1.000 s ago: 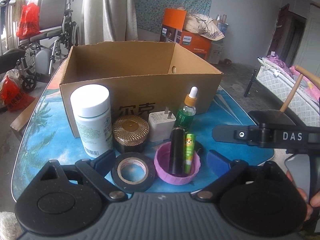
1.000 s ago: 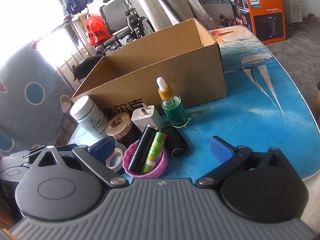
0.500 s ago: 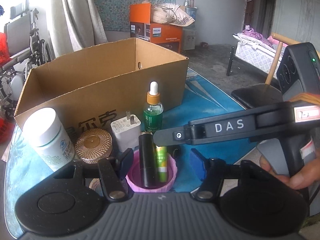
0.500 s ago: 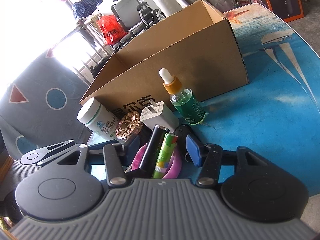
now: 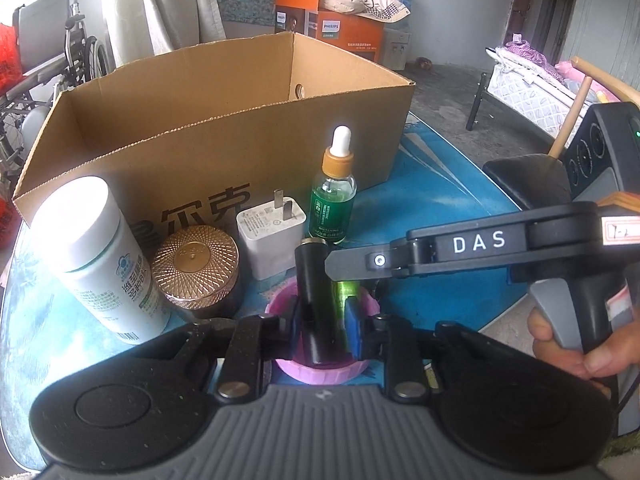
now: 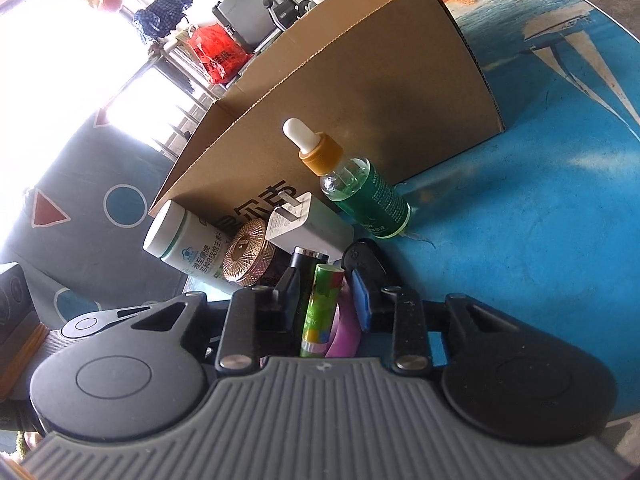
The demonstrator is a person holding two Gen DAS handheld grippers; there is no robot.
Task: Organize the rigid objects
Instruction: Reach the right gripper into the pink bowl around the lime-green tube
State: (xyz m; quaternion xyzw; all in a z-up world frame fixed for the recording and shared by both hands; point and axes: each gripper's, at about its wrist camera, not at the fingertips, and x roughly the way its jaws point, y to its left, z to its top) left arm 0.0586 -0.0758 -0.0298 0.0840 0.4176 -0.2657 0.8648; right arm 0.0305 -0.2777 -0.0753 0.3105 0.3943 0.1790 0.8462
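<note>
Tubes are standing together in the pink cap (image 5: 320, 372): my left gripper (image 5: 322, 322) is clenching the black tube (image 5: 316, 300), my right gripper (image 6: 326, 300) the green stick (image 6: 320, 308); lifting either risks toppling the dropper bottle (image 5: 334, 196) at twelve o'clock.

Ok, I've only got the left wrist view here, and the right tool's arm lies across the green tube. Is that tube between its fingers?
Observer: Yes. In the right wrist view the green tube stands between the right tool's fingers.
Operator: Clamped?
Observer: Cannot tell; a strip of the pink cup shows between tube and right finger.
Operator: Anything else under that arm?
Observer: A small black object lies behind that finger, before the dropper bottle.
</note>
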